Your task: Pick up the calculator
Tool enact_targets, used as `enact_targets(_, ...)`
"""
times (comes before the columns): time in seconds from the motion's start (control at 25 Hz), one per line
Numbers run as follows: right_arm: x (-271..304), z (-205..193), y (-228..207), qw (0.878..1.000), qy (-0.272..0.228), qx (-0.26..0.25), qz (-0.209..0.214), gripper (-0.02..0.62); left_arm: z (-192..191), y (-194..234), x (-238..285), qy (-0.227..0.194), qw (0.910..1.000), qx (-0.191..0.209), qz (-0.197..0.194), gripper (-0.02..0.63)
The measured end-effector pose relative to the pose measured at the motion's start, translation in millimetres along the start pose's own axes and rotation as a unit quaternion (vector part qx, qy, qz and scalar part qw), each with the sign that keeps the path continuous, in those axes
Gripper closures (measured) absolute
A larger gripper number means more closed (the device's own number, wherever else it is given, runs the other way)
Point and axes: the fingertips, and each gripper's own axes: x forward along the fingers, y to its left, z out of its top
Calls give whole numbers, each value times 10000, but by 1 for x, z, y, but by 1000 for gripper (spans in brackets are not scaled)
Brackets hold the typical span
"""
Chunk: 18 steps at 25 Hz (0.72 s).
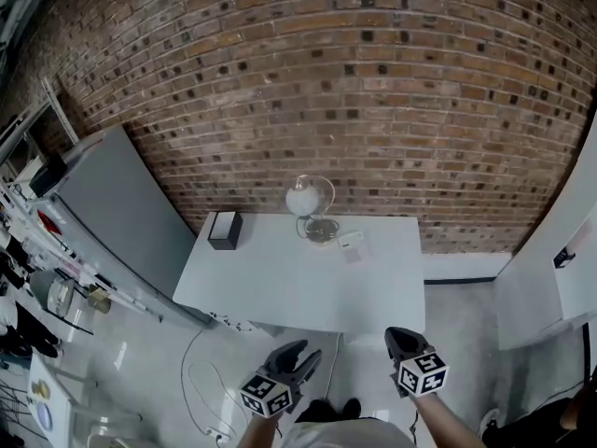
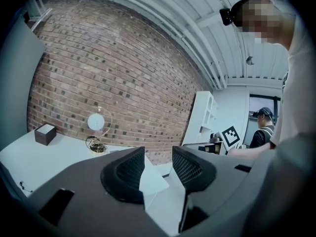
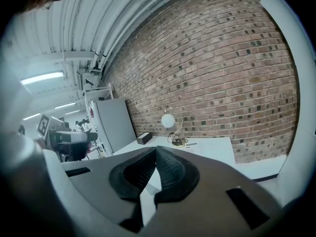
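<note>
The left gripper (image 2: 158, 163) had its jaws apart with nothing between them. The right gripper (image 3: 155, 154) had its jaws closed at the tips, also empty. Both hung low, before the near edge of the white table (image 1: 280, 292). The calculator (image 1: 352, 246), I think the small pale flat thing, lay at the far side, just beside a globe ornament (image 1: 311, 205). Approach, grasp and lift were all left. A dark box (image 1: 224, 230) stood well apart; only the ornament seemed close enough to be knocked.
</note>
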Motion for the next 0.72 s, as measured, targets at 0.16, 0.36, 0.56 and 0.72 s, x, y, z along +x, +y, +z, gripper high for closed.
enact_targets(0.16,8,4,-12,10000,0,39,-39,583,5,7,12,25,10000,30,-25,417)
enact_targets(0.36,26,7,-23,9999,13,21,-114,583,11,27,28,6,10000,10,-75,417)
enact_targets(0.56,56,18,-35,9996,40,14,-289,583,19,58,49,59,9998,-17,-197,416)
enact_targets(0.72,88,30,-39,9993,21,8,-385,583,31,94,65,109,9995,16,-311,417)
